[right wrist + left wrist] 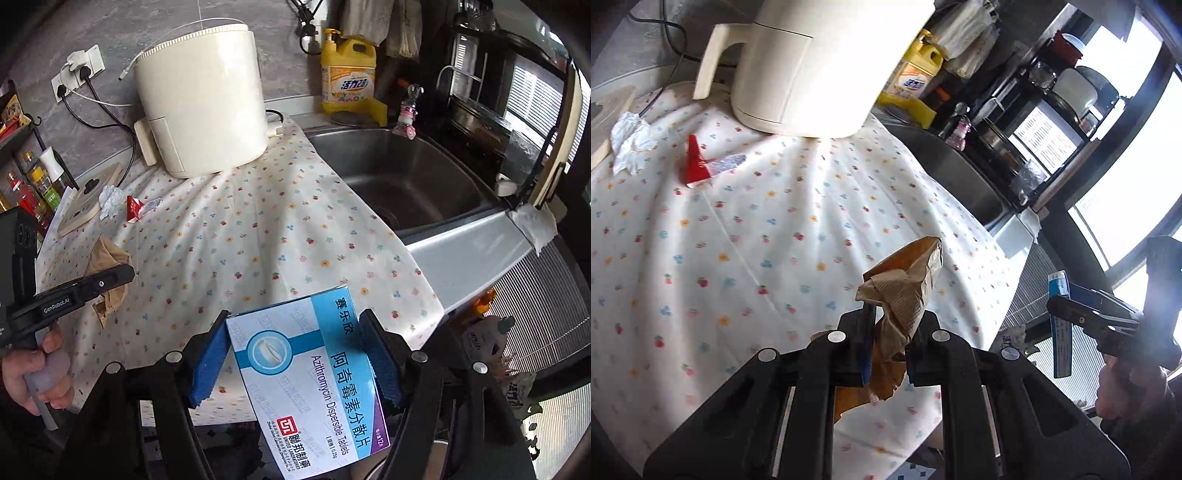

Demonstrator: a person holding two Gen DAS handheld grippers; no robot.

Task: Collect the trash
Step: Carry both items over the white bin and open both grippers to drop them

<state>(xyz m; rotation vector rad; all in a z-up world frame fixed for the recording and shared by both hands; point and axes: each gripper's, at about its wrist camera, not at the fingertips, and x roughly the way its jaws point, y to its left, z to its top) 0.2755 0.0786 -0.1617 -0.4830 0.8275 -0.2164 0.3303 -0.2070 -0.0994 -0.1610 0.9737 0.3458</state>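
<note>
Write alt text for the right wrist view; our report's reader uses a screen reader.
The right tongs grip a blue-and-white tablet box above a floral tablecloth. Behind stand a cream appliance and steel sink; the left tongs hold crumpled brown paper.

Two hand-held grippers are in the room, a left hand-held gripper [886, 314] and a right hand-held gripper [295, 354]. Four bits of rubbish can be counted: one crumpled brown paper bag [908, 291], one blue and white medicine box [306, 373], one crumpled white tissue [629, 142] and one red wrapper [698, 164]. On the bench stands one cream kitchen appliance [203, 99], over one flowered cloth [258, 236]. There is one steel sink [406, 173] and one yellow bottle of dish soap [347, 77]. One pale wooden board [88, 199] lies at the far left. On the wall I count two sockets [77, 72] side by side.
</note>
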